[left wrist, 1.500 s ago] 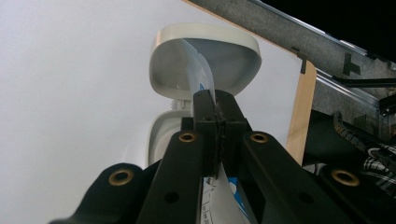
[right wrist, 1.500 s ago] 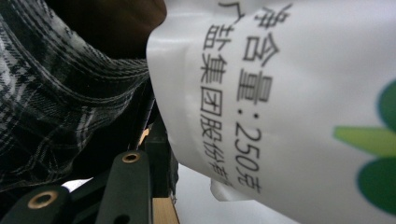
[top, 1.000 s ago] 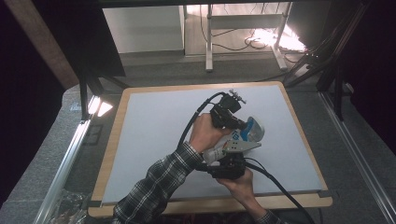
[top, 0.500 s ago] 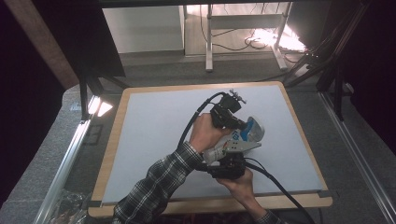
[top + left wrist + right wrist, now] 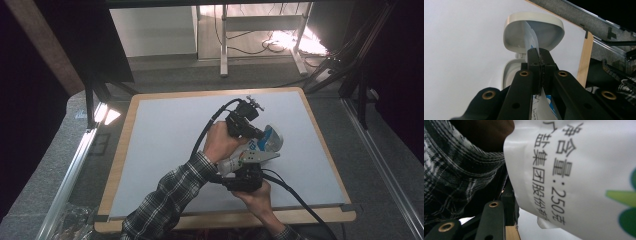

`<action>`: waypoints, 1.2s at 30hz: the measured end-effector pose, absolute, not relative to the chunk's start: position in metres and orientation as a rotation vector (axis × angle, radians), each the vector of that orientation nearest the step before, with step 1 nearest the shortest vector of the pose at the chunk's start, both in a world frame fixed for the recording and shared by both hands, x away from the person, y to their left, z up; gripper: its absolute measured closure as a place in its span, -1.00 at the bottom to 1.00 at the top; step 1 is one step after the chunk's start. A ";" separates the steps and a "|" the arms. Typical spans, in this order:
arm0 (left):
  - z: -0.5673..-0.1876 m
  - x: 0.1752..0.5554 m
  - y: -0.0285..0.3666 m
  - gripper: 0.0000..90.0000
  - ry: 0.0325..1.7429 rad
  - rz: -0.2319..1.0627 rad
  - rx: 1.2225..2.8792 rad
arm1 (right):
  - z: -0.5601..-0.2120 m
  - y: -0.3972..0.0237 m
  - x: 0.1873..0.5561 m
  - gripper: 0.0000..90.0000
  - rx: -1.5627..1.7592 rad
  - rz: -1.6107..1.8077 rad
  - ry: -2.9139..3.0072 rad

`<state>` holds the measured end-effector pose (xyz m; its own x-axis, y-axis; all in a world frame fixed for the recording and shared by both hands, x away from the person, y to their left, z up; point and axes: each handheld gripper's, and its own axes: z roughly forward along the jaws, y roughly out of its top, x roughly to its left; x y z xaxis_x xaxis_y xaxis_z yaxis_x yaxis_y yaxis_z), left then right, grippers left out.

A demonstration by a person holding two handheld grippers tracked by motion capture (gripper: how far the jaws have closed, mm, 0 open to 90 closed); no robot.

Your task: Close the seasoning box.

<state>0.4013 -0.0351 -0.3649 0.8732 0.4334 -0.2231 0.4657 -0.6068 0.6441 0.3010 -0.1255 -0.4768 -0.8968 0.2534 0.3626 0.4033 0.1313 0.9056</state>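
Nothing has shifted since a second ago: your left gripper (image 5: 539, 56) is pinched shut on the pouch's (image 5: 246, 152) seal strip over the mat (image 5: 160, 140), your right gripper (image 5: 243, 176) clamps its body, so next peel steadily.
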 end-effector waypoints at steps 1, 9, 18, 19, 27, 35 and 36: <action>-0.365 0.402 -0.035 0.98 0.645 -0.058 2.305 | -0.477 -0.126 0.301 0.18 -0.663 -1.881 -2.269; -0.366 0.403 -0.036 0.98 0.653 -0.067 2.308 | -0.477 -0.126 0.301 0.18 -0.664 -1.878 -2.268; -0.365 0.403 -0.037 0.98 0.658 -0.070 2.312 | -0.476 -0.127 0.301 0.18 -0.663 -1.880 -2.266; -0.365 0.403 -0.037 0.98 0.659 -0.070 2.313 | -0.476 -0.127 0.301 0.18 -0.663 -1.880 -2.266; -0.366 0.404 -0.038 0.98 0.664 -0.072 2.314 | -0.476 -0.127 0.301 0.18 -0.663 -1.880 -2.264; -0.366 0.404 -0.039 0.98 0.661 -0.074 2.319 | -0.476 -0.127 0.302 0.18 -0.664 -1.881 -2.262; -0.366 0.404 -0.039 0.98 0.661 -0.075 2.319 | -0.476 -0.127 0.302 0.18 -0.665 -1.881 -2.262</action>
<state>0.4044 -0.0389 -0.3657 0.8672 0.4394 -0.2345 0.4806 -0.6146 0.6256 0.3016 -0.1270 -0.4758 -0.8952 0.2511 0.3681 0.4077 0.1283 0.9040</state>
